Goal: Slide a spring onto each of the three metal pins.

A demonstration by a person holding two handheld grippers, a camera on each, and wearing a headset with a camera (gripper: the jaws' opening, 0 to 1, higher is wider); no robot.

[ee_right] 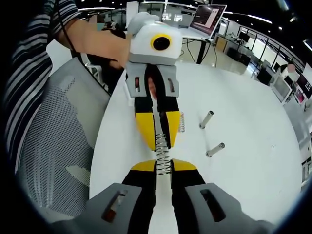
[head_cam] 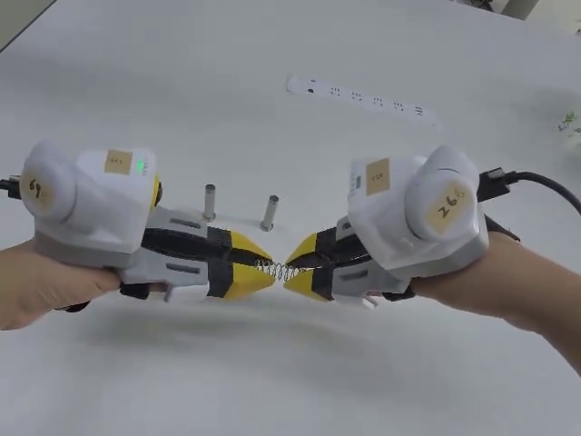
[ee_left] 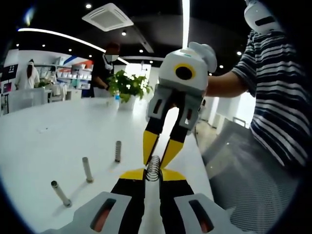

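Note:
A small steel spring (head_cam: 277, 269) is stretched level between the two yellow-tipped grippers, above the white table. My left gripper (head_cam: 266, 268) is shut on one end of it and my right gripper (head_cam: 293, 270) is shut on the other, tip to tip. The right gripper view has the spring (ee_right: 162, 153) running from my right gripper (ee_right: 164, 168) up into the left one. Two bare metal pins (head_cam: 210, 202) (head_cam: 270, 213) stand upright just beyond the tips. A third pin (ee_right: 182, 122) appears to carry a spring around it; the left gripper view has that pin (ee_left: 118, 151) beside the bare ones (ee_left: 87, 169) (ee_left: 61, 193).
A white power strip (head_cam: 363, 95) lies on the table (head_cam: 182, 82) at the far side. A black cable (head_cam: 536, 186) trails from the right gripper. A grey mesh chair (ee_right: 58, 141) stands at the table's near edge by the person.

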